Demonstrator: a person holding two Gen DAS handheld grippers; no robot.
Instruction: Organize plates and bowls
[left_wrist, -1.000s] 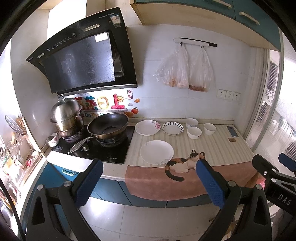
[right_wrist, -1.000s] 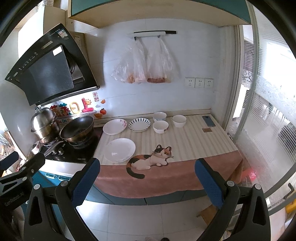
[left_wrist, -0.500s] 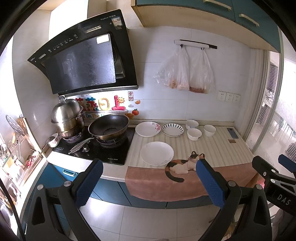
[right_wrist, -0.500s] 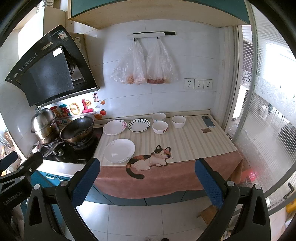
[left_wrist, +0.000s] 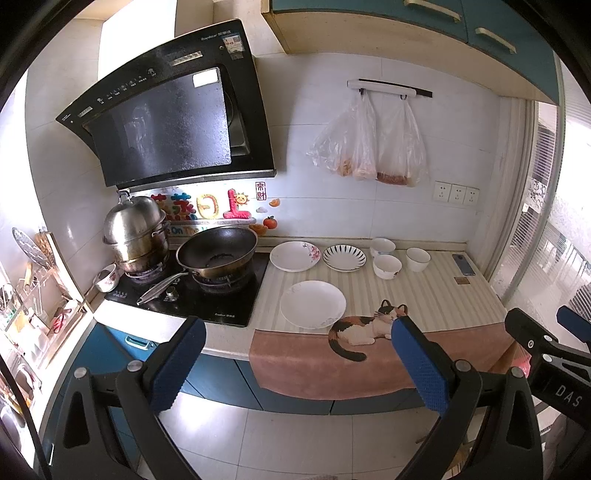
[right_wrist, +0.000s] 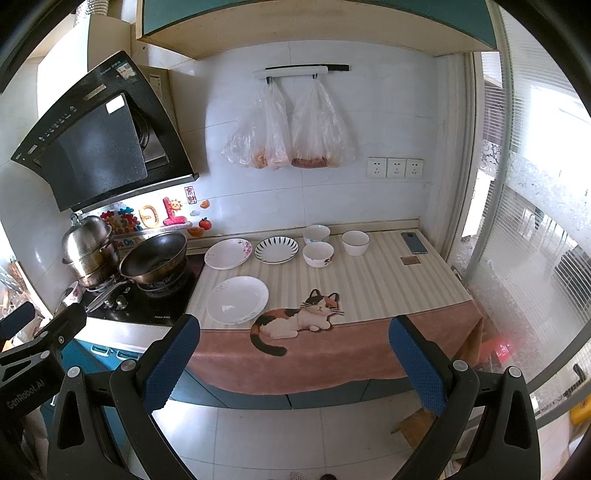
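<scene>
On the striped counter mat (right_wrist: 373, 291) lie a plain white plate (right_wrist: 237, 299) at the front, a flowered plate (right_wrist: 228, 253) and a blue-striped plate (right_wrist: 276, 249) behind it. Three white bowls stand to the right: one at the back (right_wrist: 316, 233), one in front of it (right_wrist: 318, 253), one further right (right_wrist: 355, 242). The same plates (left_wrist: 312, 303) and bowls (left_wrist: 386, 266) show in the left wrist view. My left gripper (left_wrist: 297, 363) and right gripper (right_wrist: 293, 363) are both open and empty, held well back from the counter over the floor.
A black wok (right_wrist: 155, 254) and steel pot (right_wrist: 90, 247) sit on the stove at left. A phone (right_wrist: 414, 242) lies at the counter's far right. Two plastic bags (right_wrist: 291, 129) hang on the wall. A window (right_wrist: 535, 221) bounds the right side.
Both views have shifted slightly; the counter sits a little lower and closer in frame. Both grippers stay open and nothing on the counter has moved.
</scene>
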